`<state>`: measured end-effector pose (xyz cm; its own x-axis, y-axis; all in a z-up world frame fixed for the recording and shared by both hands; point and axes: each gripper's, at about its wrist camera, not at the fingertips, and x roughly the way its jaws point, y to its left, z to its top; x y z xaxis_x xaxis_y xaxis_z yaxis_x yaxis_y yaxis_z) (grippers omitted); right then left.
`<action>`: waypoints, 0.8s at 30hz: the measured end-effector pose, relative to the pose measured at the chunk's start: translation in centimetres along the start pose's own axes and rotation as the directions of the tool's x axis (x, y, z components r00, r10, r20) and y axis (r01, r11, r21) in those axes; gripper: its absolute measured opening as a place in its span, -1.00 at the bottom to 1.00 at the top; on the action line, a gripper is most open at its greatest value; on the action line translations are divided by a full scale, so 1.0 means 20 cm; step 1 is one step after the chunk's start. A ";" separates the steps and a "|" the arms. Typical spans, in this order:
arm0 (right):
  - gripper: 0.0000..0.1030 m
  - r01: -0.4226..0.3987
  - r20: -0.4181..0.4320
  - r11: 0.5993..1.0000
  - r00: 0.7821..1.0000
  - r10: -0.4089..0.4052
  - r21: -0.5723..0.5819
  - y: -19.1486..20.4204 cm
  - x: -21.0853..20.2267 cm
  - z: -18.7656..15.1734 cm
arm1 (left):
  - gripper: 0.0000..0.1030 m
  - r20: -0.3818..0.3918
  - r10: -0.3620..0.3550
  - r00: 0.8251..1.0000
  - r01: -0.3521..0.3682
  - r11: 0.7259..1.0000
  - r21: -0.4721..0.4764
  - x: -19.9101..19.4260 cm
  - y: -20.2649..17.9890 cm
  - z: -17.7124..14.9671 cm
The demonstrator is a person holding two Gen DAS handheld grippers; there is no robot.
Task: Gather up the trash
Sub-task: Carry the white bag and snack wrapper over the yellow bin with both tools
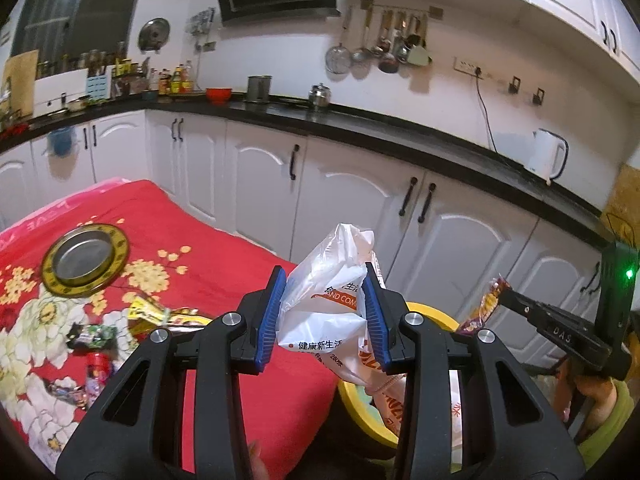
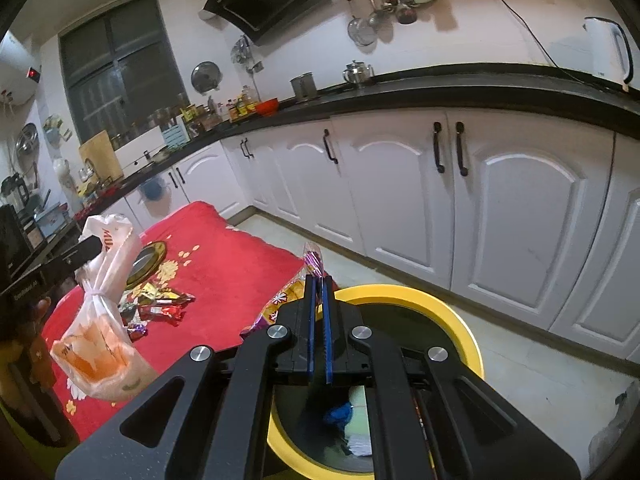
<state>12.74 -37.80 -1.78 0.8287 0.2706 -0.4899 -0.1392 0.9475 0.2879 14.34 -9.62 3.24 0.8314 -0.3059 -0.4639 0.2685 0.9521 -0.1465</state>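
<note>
My left gripper [image 1: 326,304] is shut on a crumpled white plastic bag with orange print [image 1: 332,280], gripped between its blue pads. The bag hangs over the table edge, next to the yellow-rimmed trash bin [image 1: 434,314]. My right gripper [image 2: 319,280] is shut on a thin purple and yellow snack wrapper [image 2: 280,300], right above the bin's rim [image 2: 460,320]. In the left wrist view the right gripper [image 1: 502,294] shows at the far right with the wrapper [image 1: 486,306]. In the right wrist view the left gripper [image 2: 92,250] holds the bag [image 2: 100,320] at the far left.
Several candy wrappers [image 2: 160,306] lie on the red flowered tablecloth [image 1: 224,248] near a gold-rimmed metal dish [image 1: 86,258]. The bin holds blue [image 2: 338,414] and white scraps. White cabinets [image 2: 400,184] under a black counter run behind. A person's hand and green sleeve [image 1: 600,412] are at the right.
</note>
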 end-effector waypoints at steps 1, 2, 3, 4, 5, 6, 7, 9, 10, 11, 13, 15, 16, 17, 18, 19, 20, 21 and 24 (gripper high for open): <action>-0.93 0.004 0.004 1.000 1.000 -0.004 0.003 -0.02 -0.01 0.00 | -0.41 -0.001 -0.004 1.000 0.004 1.000 0.006 0.01 -0.01 0.00; -0.93 0.009 0.006 1.000 1.000 -0.009 0.004 -0.03 -0.01 0.00 | -0.41 -0.002 -0.006 1.000 0.006 1.000 0.014 0.01 -0.03 0.00; -0.93 0.014 0.007 1.000 1.000 -0.014 0.005 -0.04 -0.02 0.00 | -0.41 -0.005 -0.009 1.000 0.009 1.000 0.021 0.02 -0.05 -0.01; -0.93 0.017 0.009 1.000 1.000 -0.017 0.008 -0.05 -0.02 0.00 | -0.41 -0.012 -0.015 1.000 0.015 1.000 0.027 0.04 -0.06 -0.01; -0.93 0.023 0.010 1.000 1.000 -0.023 0.015 -0.07 -0.02 0.00 | -0.41 -0.017 -0.019 1.000 0.019 0.999 0.032 0.05 -0.08 -0.01; -0.93 0.026 0.009 0.999 1.000 -0.026 0.020 -0.09 -0.03 -0.01 | -0.41 -0.024 -0.023 0.999 0.024 0.999 0.038 0.07 -0.10 -0.02; -0.93 0.030 0.007 0.999 1.000 -0.030 0.026 -0.10 -0.02 -0.01 | -0.41 -0.028 -0.027 0.999 0.028 0.999 0.042 0.08 -0.11 -0.02; -0.93 0.040 0.004 0.999 0.999 -0.040 0.035 -0.13 -0.02 -0.02 | -0.41 -0.037 -0.033 0.999 0.035 0.998 0.051 0.11 -0.15 -0.04; -0.93 0.043 0.001 0.998 0.999 -0.043 0.037 -0.14 -0.02 -0.02 | -0.41 -0.041 -0.035 0.999 0.037 0.998 0.055 0.12 -0.16 -0.05; -0.93 0.047 -0.002 0.998 0.999 -0.047 0.043 -0.16 -0.02 -0.03 | -0.41 -0.046 -0.037 0.998 0.039 0.997 0.060 0.14 -0.18 -0.06; -0.93 0.055 -0.006 0.997 0.998 -0.055 0.048 -0.18 -0.02 -0.03 | -0.40 -0.054 -0.037 0.998 0.041 0.996 0.073 0.16 -0.21 -0.08; -0.93 0.060 -0.008 0.997 0.998 -0.060 0.051 -0.20 -0.02 -0.04 | -0.40 -0.064 -0.033 0.997 0.039 0.994 0.097 0.20 -0.25 -0.10; -0.93 0.061 -0.009 0.997 0.998 -0.061 0.054 -0.21 -0.02 -0.04 | -0.40 -0.069 -0.033 0.997 0.040 0.994 0.106 0.21 -0.26 -0.11; -0.93 0.065 -0.012 0.996 0.998 -0.064 0.058 -0.23 -0.02 -0.05 | -0.40 -0.075 -0.033 0.997 0.041 0.993 0.115 0.22 -0.28 -0.12; -0.93 0.068 -0.015 0.996 0.998 -0.067 0.061 -0.24 -0.02 -0.05 | -0.40 -0.084 -0.033 0.996 0.043 0.991 0.126 0.24 -0.30 -0.14; -0.93 0.071 -0.022 0.995 0.997 -0.069 0.065 -0.25 -0.01 -0.06 | -0.40 -0.089 -0.031 0.996 0.043 0.990 0.133 0.26 -0.32 -0.14; -0.93 0.074 -0.027 0.995 0.997 -0.072 0.069 -0.27 0.00 -0.07 | -0.40 -0.094 -0.030 0.995 0.043 0.989 0.142 0.28 -0.34 -0.15; -0.93 0.076 -0.032 0.994 0.997 -0.074 0.072 -0.28 0.00 -0.07 | -0.40 -0.100 -0.030 0.995 0.045 0.988 0.149 0.29 -0.35 -0.16; -0.93 0.084 -0.046 0.994 0.996 -0.081 0.074 -0.30 0.02 -0.09 | -0.39 -0.116 -0.031 0.993 0.050 0.984 0.169 0.34 -0.39 -0.20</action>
<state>12.92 -43.11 -5.08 0.8116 0.2004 -0.5488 -0.0282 0.9517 0.3057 15.93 -19.11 -2.16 0.7607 -0.3324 -0.5575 0.3883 0.9213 -0.0196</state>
